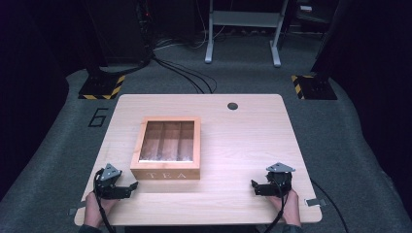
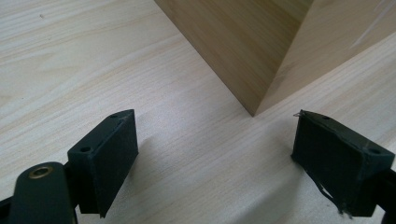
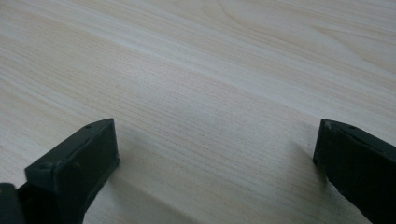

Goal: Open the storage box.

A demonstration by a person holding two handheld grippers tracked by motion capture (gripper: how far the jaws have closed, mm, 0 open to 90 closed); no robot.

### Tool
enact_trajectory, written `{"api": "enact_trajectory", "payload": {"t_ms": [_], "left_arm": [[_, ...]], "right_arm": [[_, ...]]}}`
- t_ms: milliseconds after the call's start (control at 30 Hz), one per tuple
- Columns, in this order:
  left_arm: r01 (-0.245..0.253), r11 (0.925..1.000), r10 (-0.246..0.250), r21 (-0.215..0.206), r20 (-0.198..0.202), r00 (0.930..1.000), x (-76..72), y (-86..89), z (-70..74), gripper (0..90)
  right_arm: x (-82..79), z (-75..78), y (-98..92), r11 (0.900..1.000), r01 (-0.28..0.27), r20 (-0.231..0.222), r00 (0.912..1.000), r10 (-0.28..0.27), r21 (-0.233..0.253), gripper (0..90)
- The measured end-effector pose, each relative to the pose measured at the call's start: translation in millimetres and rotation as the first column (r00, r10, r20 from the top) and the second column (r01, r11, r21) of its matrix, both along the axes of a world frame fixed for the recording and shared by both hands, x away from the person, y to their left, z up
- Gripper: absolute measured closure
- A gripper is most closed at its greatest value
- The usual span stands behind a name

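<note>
A wooden box (image 1: pixel 167 148) marked TEA stands on the left half of the table (image 1: pixel 243 141). Three compartments show through its windowed top. My left gripper (image 1: pixel 120 187) rests low on the table just left of the box's near left corner, held by a hand. In the left gripper view the gripper (image 2: pixel 212 126) is open, with that corner of the box (image 2: pixel 254 60) just beyond the gap and nothing between the jaws. My right gripper (image 1: pixel 268 187) sits near the front right of the table, well apart from the box. The right gripper (image 3: pixel 215 135) is open over bare wood.
A dark round hole (image 1: pixel 232 106) sits near the table's far edge. Around the table is grey floor with cables (image 1: pixel 189 77), two black stands with yellow-black bases (image 1: pixel 102 87), and a grey frame (image 1: pixel 243 29) at the back.
</note>
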State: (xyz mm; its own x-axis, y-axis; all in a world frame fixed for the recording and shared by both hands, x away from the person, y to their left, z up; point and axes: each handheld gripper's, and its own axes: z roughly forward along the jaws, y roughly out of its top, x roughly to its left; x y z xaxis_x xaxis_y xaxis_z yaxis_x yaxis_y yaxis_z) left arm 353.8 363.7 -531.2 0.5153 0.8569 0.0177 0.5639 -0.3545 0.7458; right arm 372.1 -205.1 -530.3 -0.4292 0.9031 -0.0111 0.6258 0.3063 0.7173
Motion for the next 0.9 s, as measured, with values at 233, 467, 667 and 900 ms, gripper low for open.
{"api": "enact_trajectory", "payload": {"t_ms": [233, 467, 667, 900], "left_arm": [[0.0, 1.0, 0.0, -0.003, -0.003, 1.0, -0.1, -0.4, -0.1, 12.8], [0.019, 0.9993, -0.019, -0.031, -0.007, 0.9998, -1.3, -0.8, 0.5, 11.2], [0.031, 0.998, -0.031, -0.055, 0.004, 0.9995, -3.1, 0.8, 3.7, 12.7], [0.045, 0.9961, -0.043, -0.076, 0.027, 0.9987, -4.4, 1.0, 13.9, 14.7]], "right_arm": [[3.1, 0.3, 0.6, 0.999, 0.036, -0.006, 0.9993, -0.036, 0.003, 0.0], [4.3, 0.0, 2.4, 0.998, 0.057, 0.0, 0.9984, -0.057, 0.01, 0.0], [3.9, 0.1, 2.2, 0.998, 0.055, 0.002, 0.9985, -0.055, 0.01, 1.0], [3.6, 0.3, 2.0, 0.998, 0.054, 0.004, 0.9985, -0.054, 0.011, 1.9]]}}
